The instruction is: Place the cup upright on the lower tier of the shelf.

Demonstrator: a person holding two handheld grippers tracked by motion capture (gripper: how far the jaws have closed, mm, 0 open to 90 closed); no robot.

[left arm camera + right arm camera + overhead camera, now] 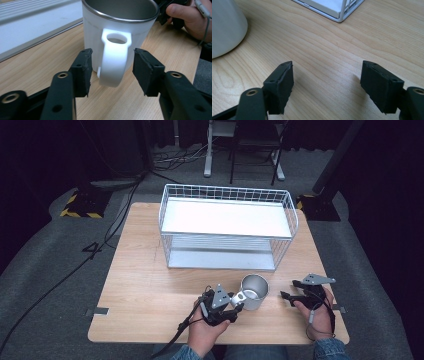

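Observation:
A metal mug (256,291) with a white outside stands upright on the wooden table (150,290), its handle (240,295) turned toward me. My left gripper (237,302) reaches it from the near left. In the left gripper view the handle (113,62) sits between the two black jaws of that gripper (112,72), with a gap on each side, so the pads do not press it. To the right of the mug my right gripper (285,295) rests low over the table. Its jaws (327,82) stand wide open over bare wood, with the mug's side (224,27) at the far left.
A white wire basket rack (225,187) with two shelves stands at the back middle of the table; its base (30,27) lies just behind the mug, and its corner (337,12) lies ahead of the right gripper. Cables and stands lie on the floor beyond.

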